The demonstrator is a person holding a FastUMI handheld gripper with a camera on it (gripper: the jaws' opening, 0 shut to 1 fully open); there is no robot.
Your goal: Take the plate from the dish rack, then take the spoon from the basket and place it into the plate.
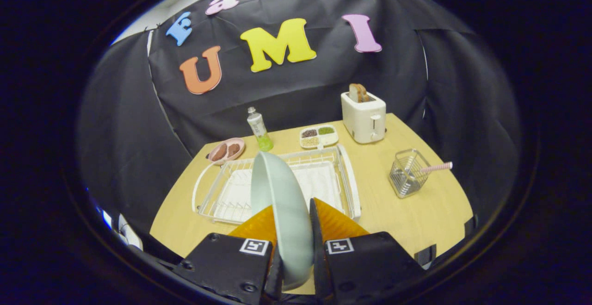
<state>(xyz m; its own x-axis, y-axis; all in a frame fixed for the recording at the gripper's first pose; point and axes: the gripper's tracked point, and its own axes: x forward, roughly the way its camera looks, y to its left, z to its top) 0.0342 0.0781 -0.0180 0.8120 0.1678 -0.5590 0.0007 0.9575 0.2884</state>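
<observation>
Wooden table (407, 212): my gripper (293, 224) clamps the pale green round plate (282, 203) on edge, above the white wire dish rack (277, 184). Pink-handled spoon (437, 167) waits in the clear wire basket (407, 175); set-down and spoon left.

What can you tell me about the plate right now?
The plate is pale green, smooth and glossy, like ceramic or plastic. It stands on edge, empty, gripped at its rim between the two fingers of the claw, above the white wire dish rack on the wooden table.
</observation>
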